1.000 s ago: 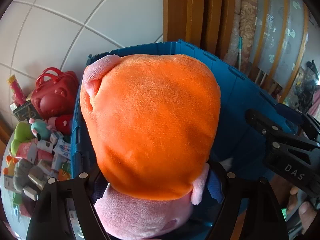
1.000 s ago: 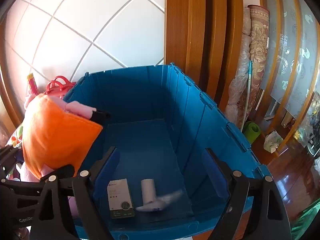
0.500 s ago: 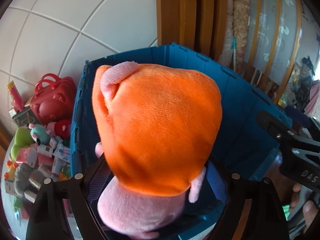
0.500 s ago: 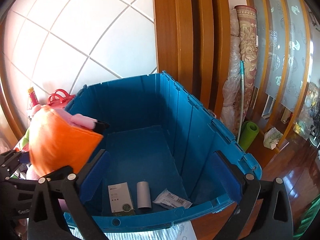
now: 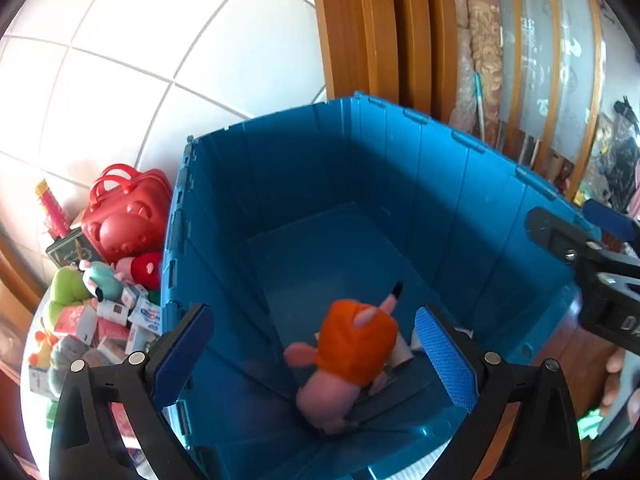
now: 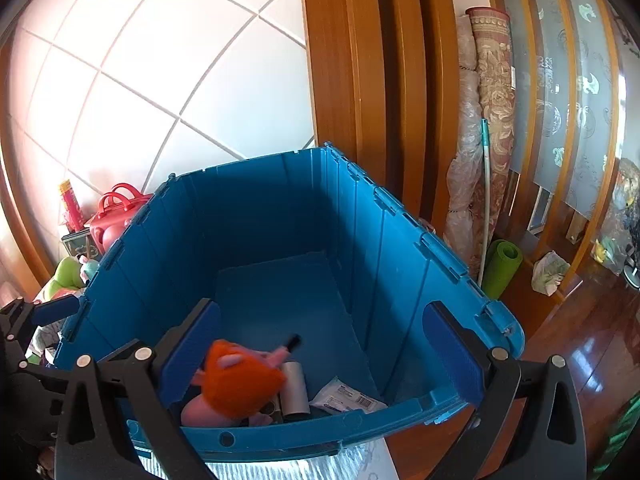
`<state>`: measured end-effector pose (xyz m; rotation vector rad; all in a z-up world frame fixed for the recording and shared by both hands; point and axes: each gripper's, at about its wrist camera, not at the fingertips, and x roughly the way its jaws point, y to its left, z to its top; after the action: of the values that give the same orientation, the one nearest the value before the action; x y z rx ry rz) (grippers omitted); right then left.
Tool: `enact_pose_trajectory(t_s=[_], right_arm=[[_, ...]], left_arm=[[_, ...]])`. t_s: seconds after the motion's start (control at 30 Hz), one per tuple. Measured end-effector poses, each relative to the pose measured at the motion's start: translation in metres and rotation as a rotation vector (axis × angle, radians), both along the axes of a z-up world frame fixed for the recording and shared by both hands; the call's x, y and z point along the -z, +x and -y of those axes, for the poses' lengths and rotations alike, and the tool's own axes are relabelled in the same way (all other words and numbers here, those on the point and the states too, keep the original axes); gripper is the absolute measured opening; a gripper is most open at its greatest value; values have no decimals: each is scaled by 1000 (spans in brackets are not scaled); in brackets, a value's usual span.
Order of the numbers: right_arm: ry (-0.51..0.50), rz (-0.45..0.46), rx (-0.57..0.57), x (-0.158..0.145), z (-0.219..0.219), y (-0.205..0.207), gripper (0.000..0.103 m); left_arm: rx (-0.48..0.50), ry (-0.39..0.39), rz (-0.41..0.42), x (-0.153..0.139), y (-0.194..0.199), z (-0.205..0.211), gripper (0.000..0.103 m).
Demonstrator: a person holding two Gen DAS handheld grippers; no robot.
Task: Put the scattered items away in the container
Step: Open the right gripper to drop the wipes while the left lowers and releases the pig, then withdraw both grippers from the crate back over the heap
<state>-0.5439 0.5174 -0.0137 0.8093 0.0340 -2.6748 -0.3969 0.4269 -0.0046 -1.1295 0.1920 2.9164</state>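
The plush toy (image 5: 352, 356) with the orange dress and pink body now lies at the bottom of the blue bin (image 5: 460, 168), close to the near wall. In the left wrist view it is at about 6 o'clock. It rests partly on a grey tube (image 6: 294, 388), and a small white packet (image 6: 348, 396) lies just beside that, toward 3 o'clock.

The left gripper (image 5: 316, 344) has just been opening. Its jaws now stand wide with nothing pressed between them, and the toy is far below. The right gripper (image 6: 320, 344) also hangs wide open over the bin and holds nothing.

More things wait outside the bin at 9 o'clock: a red bag (image 5: 124, 216), a green plush (image 5: 66, 292) and a pile of little boxes (image 5: 120, 320).

I think the plush toys are light and squashy, so a pinch on the fat middle should work. The red bag looks hard and smooth, so its 2 handles are the best place to grab. The little boxes may slip, so squeeze their flat sides.
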Motion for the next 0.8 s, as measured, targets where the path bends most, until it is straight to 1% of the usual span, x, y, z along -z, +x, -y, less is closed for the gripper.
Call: enact_pose_trajectory(t_s=[0.1,0.23,0.43,0.53,0.63,0.8], right_arm=[[2,-7,-10,-2,4,3,103],[1,-17,-26,-4,8,7,103],[-1,-26,-48,-7,16,15,103],[6,-21,-60,-6,24,17,103],[8,-17,-76,-7,35,22,103],[19,-23,-131,-11,67,39,103]], left_arm=[[-5,-6,-32,-6,7,0,102],[-10,19,-71,-15,17,8,102],[-30,26,-156,-25,38,20,102],[-47,19,-160,-25,43,27,102],[-85,11,-166,-25,48,40,102],[-146,36,-159,-25,57,80,102]])
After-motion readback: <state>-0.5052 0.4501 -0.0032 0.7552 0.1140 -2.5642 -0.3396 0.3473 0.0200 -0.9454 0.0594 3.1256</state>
